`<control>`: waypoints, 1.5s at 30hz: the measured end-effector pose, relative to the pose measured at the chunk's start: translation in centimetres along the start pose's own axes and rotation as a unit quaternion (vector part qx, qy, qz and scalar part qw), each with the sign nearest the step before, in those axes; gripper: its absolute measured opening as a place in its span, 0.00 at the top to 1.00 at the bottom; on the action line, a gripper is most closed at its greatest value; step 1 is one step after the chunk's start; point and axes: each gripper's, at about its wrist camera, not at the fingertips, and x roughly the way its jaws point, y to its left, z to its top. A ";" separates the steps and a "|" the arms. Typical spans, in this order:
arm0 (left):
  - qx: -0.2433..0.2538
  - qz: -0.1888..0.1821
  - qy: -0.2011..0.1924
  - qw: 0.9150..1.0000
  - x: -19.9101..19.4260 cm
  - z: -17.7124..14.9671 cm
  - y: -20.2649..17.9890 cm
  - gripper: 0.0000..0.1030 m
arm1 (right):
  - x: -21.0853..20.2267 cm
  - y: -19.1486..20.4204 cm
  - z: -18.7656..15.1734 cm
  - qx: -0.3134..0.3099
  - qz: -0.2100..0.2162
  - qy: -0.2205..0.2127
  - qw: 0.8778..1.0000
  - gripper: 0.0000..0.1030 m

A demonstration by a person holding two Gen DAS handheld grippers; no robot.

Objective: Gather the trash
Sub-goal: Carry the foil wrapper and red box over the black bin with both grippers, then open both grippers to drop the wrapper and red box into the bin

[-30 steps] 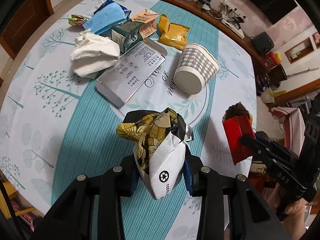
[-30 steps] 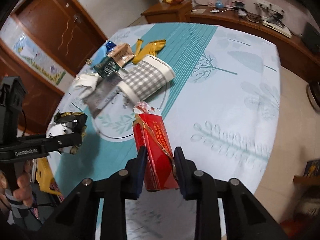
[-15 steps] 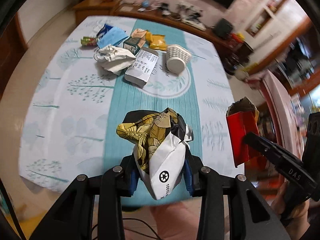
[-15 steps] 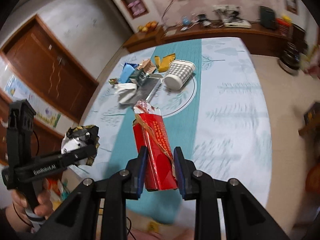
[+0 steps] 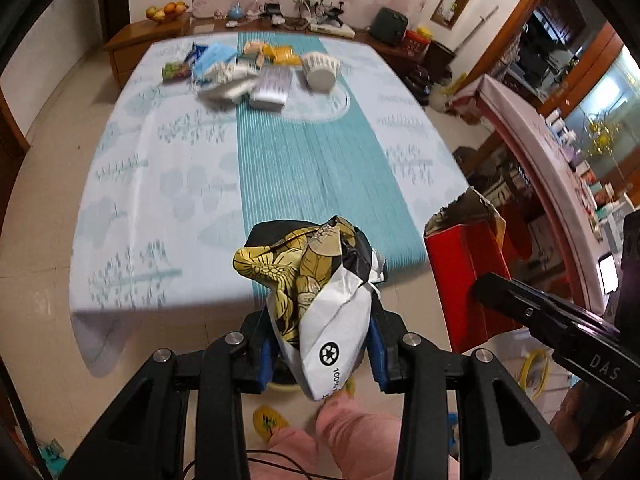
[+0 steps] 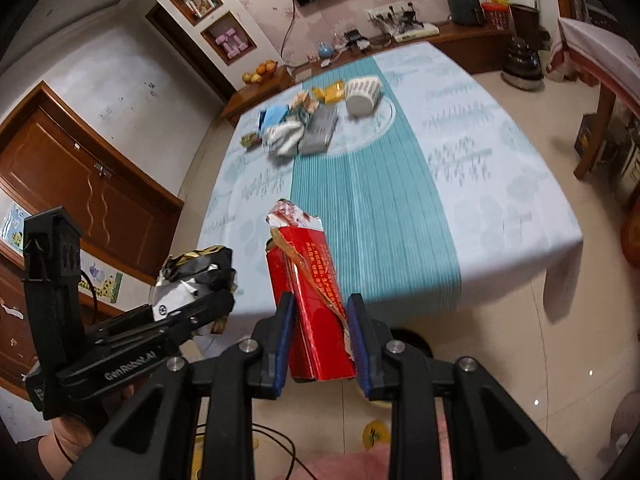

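Left wrist view: a crumpled wrapper, gold-flowered and white with a recycling mark, sits pinched in the left claw, held off the table's near edge above the floor. Beside it, the right claw is clamped on a torn-open red carton; what is inside cannot be told. Well apart, at the far end of the table, lie a tipped checked paper cup, a flat grey box, tissue and a yellow packet.

Both tools have pulled back off the table, over floor
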 end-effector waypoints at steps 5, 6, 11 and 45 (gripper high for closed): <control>-0.007 0.007 0.031 0.999 2.9 -3.4 0.0 0.65 | 1.4 -1.0 -3.1 0.011 -0.008 0.029 0.999 0.74; -0.007 0.009 0.039 0.999 3.9 -4.1 0.0 0.65 | 2.1 -1.5 -3.9 0.014 -0.010 0.036 0.999 0.74; -0.017 0.019 0.071 0.997 10.2 -7.5 0.8 0.64 | 7.0 -5.0 -7.4 0.040 -0.020 0.070 0.997 0.74; -0.070 0.123 0.031 0.989 26.5 -14.9 6.6 0.13 | 28.1 -14.8 -16.4 0.030 -0.086 0.124 0.988 0.50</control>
